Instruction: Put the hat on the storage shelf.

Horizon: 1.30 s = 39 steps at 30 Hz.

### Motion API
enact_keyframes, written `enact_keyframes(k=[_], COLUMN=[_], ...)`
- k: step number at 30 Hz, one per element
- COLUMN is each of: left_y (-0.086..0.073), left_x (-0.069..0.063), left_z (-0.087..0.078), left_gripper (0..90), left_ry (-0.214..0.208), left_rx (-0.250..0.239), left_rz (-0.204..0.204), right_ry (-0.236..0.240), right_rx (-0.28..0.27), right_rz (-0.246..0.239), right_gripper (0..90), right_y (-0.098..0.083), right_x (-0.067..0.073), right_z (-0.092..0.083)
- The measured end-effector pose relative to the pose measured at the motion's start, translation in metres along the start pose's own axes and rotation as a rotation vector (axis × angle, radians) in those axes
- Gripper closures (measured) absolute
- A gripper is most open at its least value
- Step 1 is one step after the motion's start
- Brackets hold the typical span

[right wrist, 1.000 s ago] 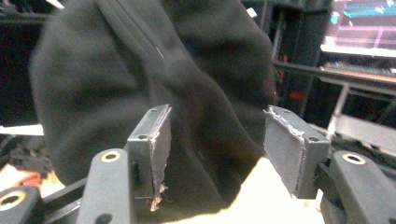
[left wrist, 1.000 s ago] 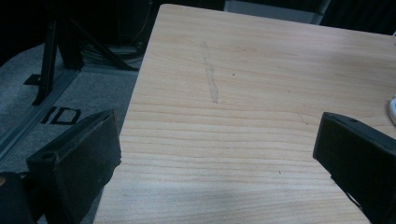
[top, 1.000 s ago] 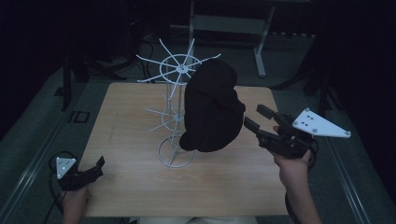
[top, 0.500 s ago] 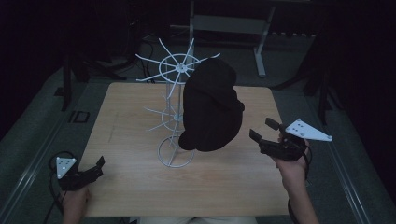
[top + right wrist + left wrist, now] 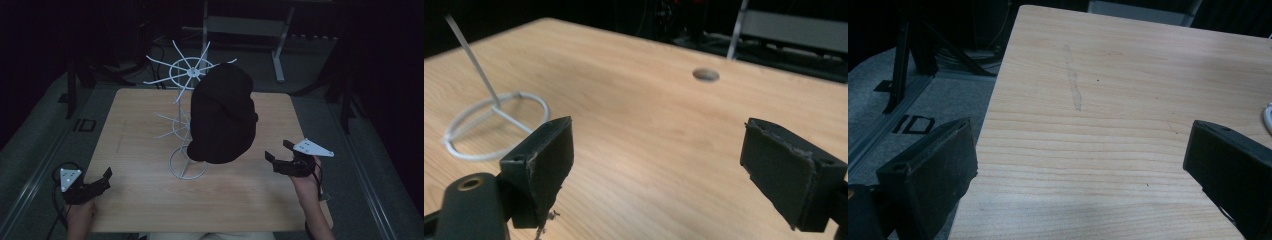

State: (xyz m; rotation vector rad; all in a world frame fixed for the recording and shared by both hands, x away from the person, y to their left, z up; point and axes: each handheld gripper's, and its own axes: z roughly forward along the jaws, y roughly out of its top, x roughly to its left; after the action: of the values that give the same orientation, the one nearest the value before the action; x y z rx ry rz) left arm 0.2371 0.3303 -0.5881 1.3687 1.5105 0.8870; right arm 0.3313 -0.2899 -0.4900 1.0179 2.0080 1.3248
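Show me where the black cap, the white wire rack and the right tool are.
black cap (image 5: pixel 222 120), high view, on the middle of its crown.
white wire rack (image 5: pixel 188 75), high view, on the hub of its top spoked ring.
right tool (image 5: pixel 280 151), high view, midway between its two open fingertips.

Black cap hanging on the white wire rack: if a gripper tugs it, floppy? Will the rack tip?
The black fabric cap sags over the prongs, so probably soft and light. The white wire rack looks thin and tall on a small ring base, so a sideways tug may well tip or drag it.
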Motion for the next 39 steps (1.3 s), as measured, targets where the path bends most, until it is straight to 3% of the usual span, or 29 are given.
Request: enact_keyframes(k=[16,19,28,34,39], left_y=[0.000,0.000,0.000,0.000,0.000], left_x=[0.000,0.000,0.000,0.000,0.000], left_z=[0.000,0.000,0.000,0.000,0.000], left_gripper=[1.4,1.4,1.4,1.4,1.5], left_ry=[-0.002,-0.002,-0.001,0.001,0.000], left_rx=[-0.001,0.000,0.001,0.001,0.000], left_rz=[-0.001,0.000,0.002,0.000,0.000], right_ry=[-0.092,-0.114,-0.185,-0.254,-0.285], right_rx=[0.104,0.099,0.112,0.115,0.118], right_rz=[0.039,0.061,0.069,0.052,0.085], right_gripper=[13.2,13.2,13.3,12.7,12.6], right_y=[-0.053,-0.061,-0.076,-0.082,-0.089], right_x=[-0.027,-0.032,-0.046,-0.053,-0.060], right_z=[0.015,0.012,0.000,-0.011,-0.019])
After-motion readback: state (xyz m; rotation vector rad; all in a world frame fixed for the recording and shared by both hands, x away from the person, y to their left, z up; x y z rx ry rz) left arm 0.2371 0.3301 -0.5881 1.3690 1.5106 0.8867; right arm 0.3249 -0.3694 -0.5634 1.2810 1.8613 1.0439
